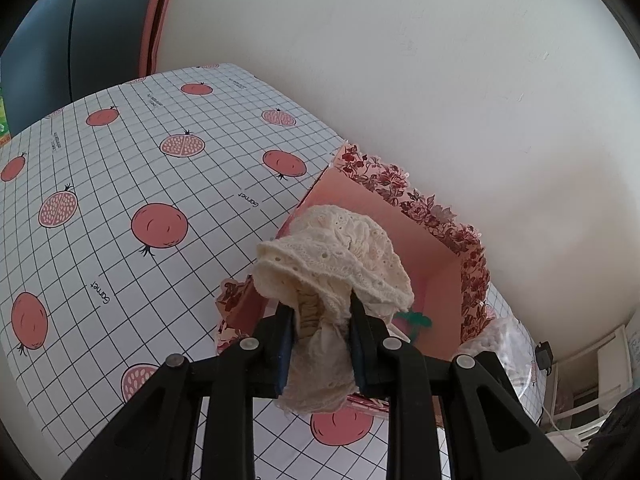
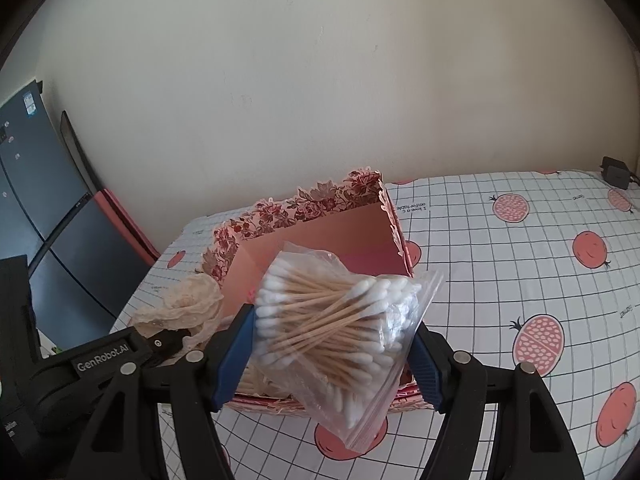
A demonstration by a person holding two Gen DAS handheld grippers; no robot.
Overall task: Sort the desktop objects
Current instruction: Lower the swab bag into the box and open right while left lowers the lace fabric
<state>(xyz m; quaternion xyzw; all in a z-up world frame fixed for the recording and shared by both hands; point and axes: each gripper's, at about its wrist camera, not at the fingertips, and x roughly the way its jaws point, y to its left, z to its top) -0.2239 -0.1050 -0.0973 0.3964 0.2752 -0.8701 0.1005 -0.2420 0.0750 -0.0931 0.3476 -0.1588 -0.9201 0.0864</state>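
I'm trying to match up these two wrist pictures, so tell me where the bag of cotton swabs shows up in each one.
Left wrist view: only a sliver of the bag of cotton swabs shows at the lower right, beyond the pink floral box.
Right wrist view: the bag fills the lower centre, held between the right gripper pads, in front of the box.
Shared landmark: the pink floral box on the pomegranate tablecloth.

home | fridge (image 2: 44, 216) beside table with pomegranate-print cloth (image 2: 520, 272)
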